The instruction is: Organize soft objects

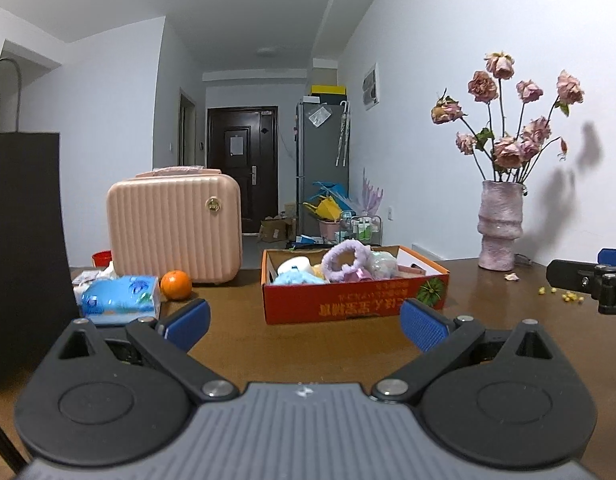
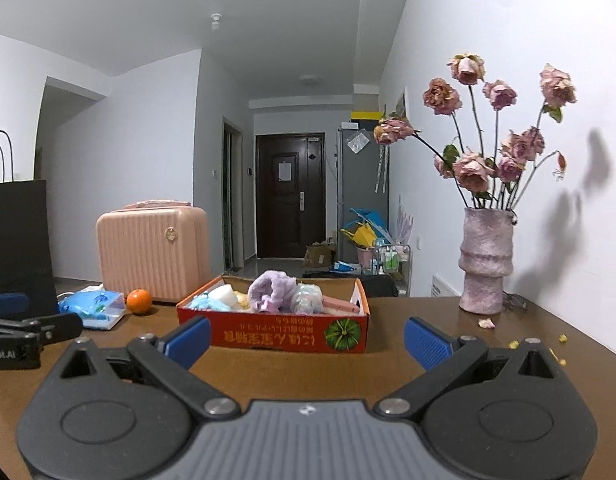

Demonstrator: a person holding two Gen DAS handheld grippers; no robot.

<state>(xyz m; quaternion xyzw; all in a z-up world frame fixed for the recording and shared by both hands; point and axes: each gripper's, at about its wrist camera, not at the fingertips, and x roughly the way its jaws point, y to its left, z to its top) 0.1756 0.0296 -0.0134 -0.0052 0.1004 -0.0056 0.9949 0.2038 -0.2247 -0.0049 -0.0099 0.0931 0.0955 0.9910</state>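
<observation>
Cardboard, red-printed: a shallow box (image 1: 353, 300) sits on the brown table (image 1: 236, 344) straight ahead of the left gripper (image 1: 304, 326) and a little left of centre ahead of the right gripper (image 2: 306, 340). Both grippers stand wide open with nothing between the blue pads, each hanging low over the table short of the box.

Contents of box, as far as the views resolve:
- lilac plush headband (image 1: 341, 258), propped upright in the middle, highest item
- pale iridescent puffy piece (image 1: 381, 264) just beside it on the right-gripper side
- white sponge-like block (image 2: 224, 294) and a blue fluffy item (image 1: 296, 278) at the end nearer the left gripper
- something yellow between them, too small to name
- a pink flat item (image 2: 341, 304) at the far right end; cannot tell whether it is soft

So the soft things now lie gathered inside the box, none loose on the table near either gripper. This fits two readings: items collected into the box, or items waiting to be taken out and sorted. Frames do not settle which.

Off-task things stand clear of the box: tissue pack (image 1: 120, 296) and orange (image 1: 176, 285) ahead-left of the left gripper, pink case (image 1: 174, 228) behind them, vase of dried roses (image 2: 485, 260) ahead-right of the right gripper, presumably kept apart to leave a clear working lane.
</observation>
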